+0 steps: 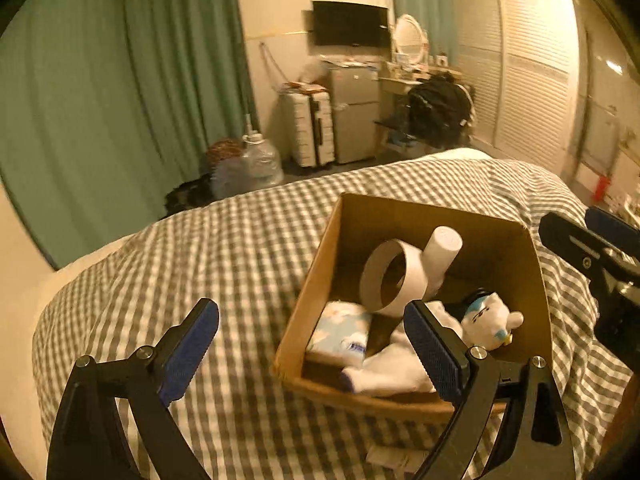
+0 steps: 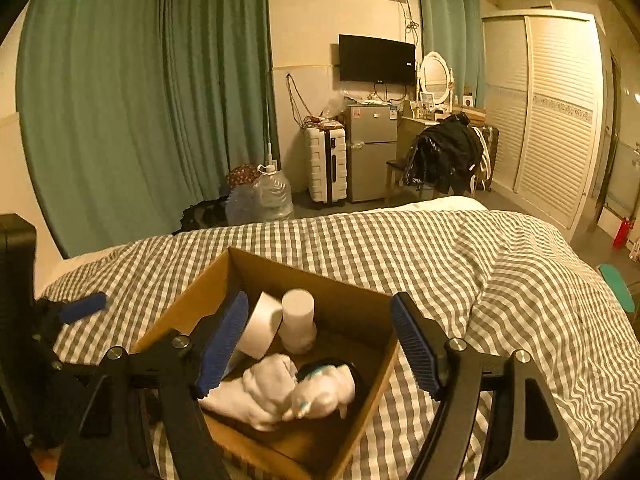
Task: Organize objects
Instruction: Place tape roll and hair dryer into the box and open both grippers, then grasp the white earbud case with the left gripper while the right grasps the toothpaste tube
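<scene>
An open cardboard box (image 1: 320, 280) (image 2: 188, 300) sits on the checked bed. In it lie a tape roll (image 1: 394, 276) (image 2: 262, 326), a white cylinder bottle (image 1: 442, 256) (image 2: 298, 320), a tissue pack (image 1: 344, 332), white socks (image 1: 388, 368) (image 2: 260, 388) and a small plush toy (image 1: 490, 320) (image 2: 326, 394). My left gripper (image 1: 316, 344) is open and empty, hovering over the box's near left corner. My right gripper (image 2: 320, 344) is open and empty above the box. The right gripper also shows at the left wrist view's right edge (image 1: 588, 240).
The grey-and-white checked duvet (image 1: 240, 248) (image 2: 480, 280) covers the bed. Beyond it stand green curtains (image 2: 140, 100), water jugs (image 2: 272, 196), a white suitcase (image 2: 326, 164), a small fridge (image 2: 370, 152), a chair with a black jacket (image 2: 444, 156) and a louvred wardrobe (image 2: 552, 112).
</scene>
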Action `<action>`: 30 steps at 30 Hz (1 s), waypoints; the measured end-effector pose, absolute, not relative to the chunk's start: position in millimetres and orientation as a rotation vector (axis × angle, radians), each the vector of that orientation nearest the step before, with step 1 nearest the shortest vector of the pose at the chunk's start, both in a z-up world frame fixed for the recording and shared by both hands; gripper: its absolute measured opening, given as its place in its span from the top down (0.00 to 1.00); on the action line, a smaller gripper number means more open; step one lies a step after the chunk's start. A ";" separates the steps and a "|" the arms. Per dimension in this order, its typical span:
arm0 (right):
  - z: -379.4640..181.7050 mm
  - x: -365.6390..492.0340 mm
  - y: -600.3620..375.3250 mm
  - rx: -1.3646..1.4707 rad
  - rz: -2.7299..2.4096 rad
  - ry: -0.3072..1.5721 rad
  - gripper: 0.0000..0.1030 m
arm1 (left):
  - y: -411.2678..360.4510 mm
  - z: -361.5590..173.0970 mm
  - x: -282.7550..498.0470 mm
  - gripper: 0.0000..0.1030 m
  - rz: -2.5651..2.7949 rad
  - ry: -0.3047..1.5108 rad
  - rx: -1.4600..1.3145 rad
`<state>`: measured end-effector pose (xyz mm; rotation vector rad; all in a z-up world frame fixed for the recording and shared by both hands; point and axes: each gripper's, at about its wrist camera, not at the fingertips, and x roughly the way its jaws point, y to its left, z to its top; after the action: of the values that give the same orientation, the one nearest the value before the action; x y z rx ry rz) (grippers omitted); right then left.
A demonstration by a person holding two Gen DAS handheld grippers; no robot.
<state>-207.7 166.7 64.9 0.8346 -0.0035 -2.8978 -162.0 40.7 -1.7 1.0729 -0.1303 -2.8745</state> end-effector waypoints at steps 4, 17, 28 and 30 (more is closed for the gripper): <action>56.2 -196.7 164.4 0.852 -2.939 0.073 0.29 | 42.1 -16.6 -144.4 0.07 -2.858 -0.159 1.093; 28.3 -183.9 162.7 0.943 -2.911 0.113 0.29 | 48.5 -104.9 -111.4 0.07 -2.796 -0.232 1.420; -5.7 -147.2 159.3 1.103 -2.839 0.159 0.29 | 61.1 -142.7 -90.2 0.07 -2.789 -0.218 1.715; -13.0 -136.8 160.4 1.131 -2.820 0.156 0.29 | 62.0 -146.9 -91.6 0.29 -2.781 -0.225 1.739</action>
<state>-136.8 160.4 -13.0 1.1311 0.1565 -2.8198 -91.6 62.0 -146.9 1.7394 -0.2250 -2.7808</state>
